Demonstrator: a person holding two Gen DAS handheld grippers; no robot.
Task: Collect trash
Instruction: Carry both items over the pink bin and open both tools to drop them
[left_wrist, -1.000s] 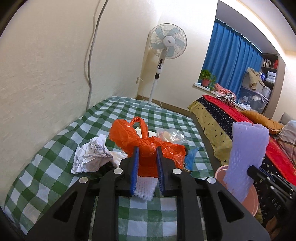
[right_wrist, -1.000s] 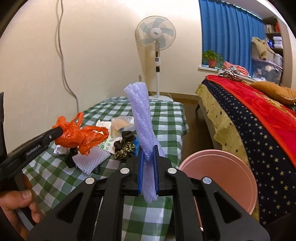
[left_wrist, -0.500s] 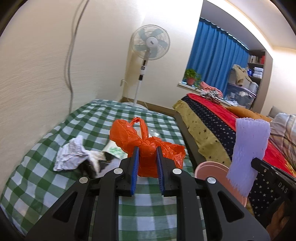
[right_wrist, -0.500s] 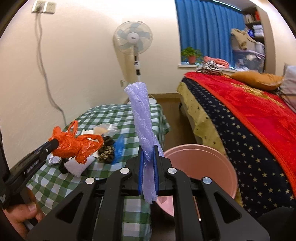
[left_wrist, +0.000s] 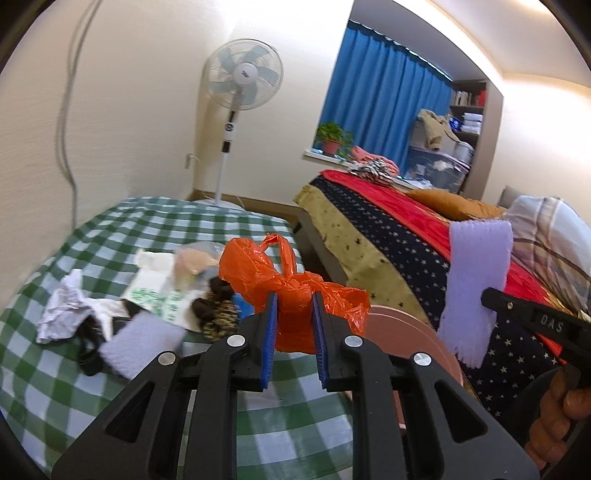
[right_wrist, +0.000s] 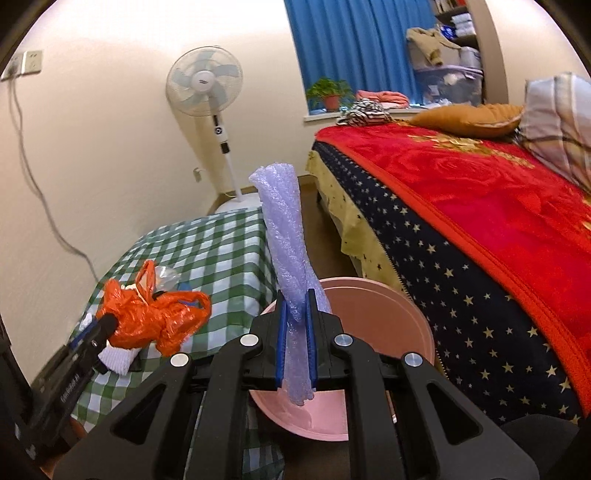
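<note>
My left gripper (left_wrist: 293, 301) is shut on a crumpled orange plastic bag (left_wrist: 284, 284) and holds it above the right edge of the checked table (left_wrist: 122, 218). My right gripper (right_wrist: 296, 295) is shut on a lilac foam net sleeve (right_wrist: 286, 236), which stands up over a pink bin (right_wrist: 384, 317) on the floor. The bin's rim also shows in the left wrist view (left_wrist: 413, 339), to the right of the bag. The orange bag (right_wrist: 147, 314) and the left gripper (right_wrist: 105, 325) show at the lower left of the right wrist view. The sleeve (left_wrist: 476, 288) shows at the right of the left wrist view.
More litter lies on the table: crumpled white paper (left_wrist: 62, 310), a white foam net (left_wrist: 140, 347), a printed wrapper (left_wrist: 155, 295), a clear bag (left_wrist: 195, 258) and a dark scrunchie (left_wrist: 214, 314). A bed with a red starred blanket (right_wrist: 480, 206) stands right of the bin. A fan (left_wrist: 240, 81) stands behind.
Both grippers have swung right, away from the table's middle towards the pink bin. The orange bag now hangs near the table's right edge, and the sleeve stands over the bin.
</note>
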